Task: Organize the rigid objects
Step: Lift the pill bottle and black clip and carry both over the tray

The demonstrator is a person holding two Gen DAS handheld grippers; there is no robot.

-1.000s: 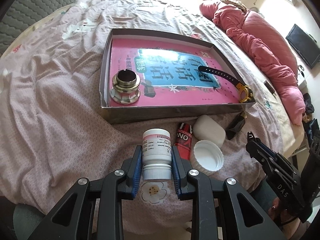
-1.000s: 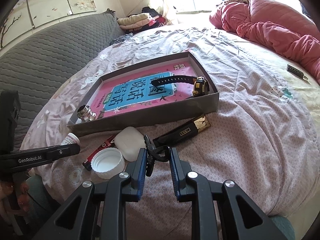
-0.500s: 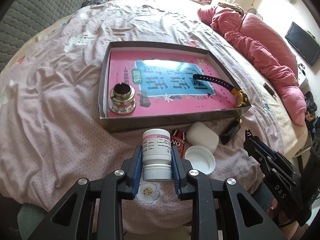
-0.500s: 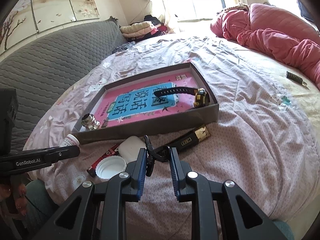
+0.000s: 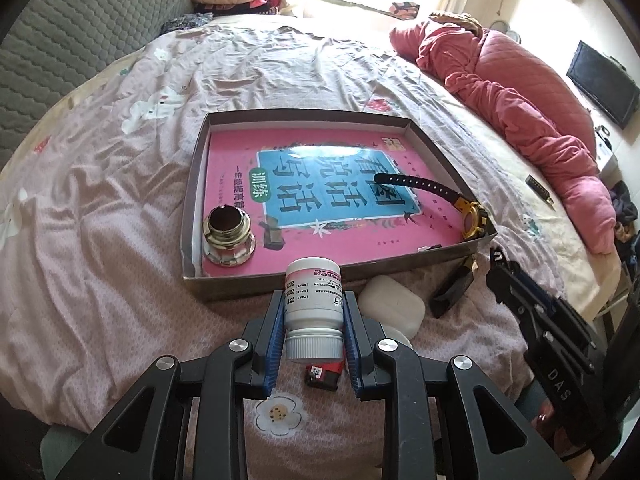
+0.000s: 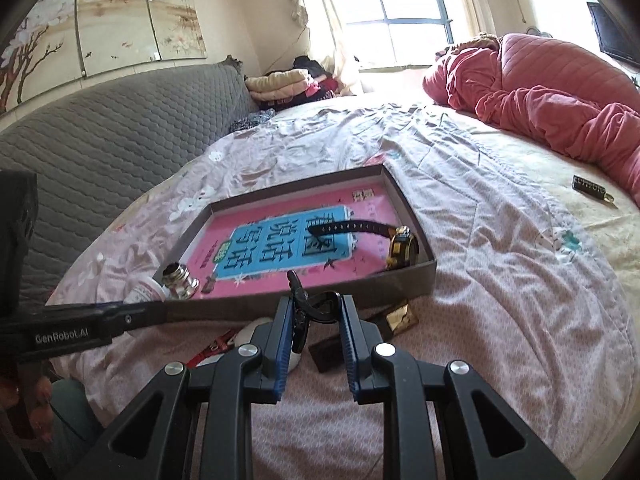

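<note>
Left wrist view: the left gripper [image 5: 313, 322] pinches a white pill bottle [image 5: 313, 307] between its blue fingers [image 5: 275, 344], in the air just before the near wall of the shallow grey box [image 5: 192, 184] on the bed [image 5: 100, 208]. In the box lie a pink book [image 5: 344, 208], a metal fitting [image 5: 228, 236] at the near left corner, and a black-and-gold watch [image 5: 472, 216] at the right. The right gripper [image 6: 316, 330] clamps a black clip [image 6: 310, 308] over the bed, near the box.
</note>
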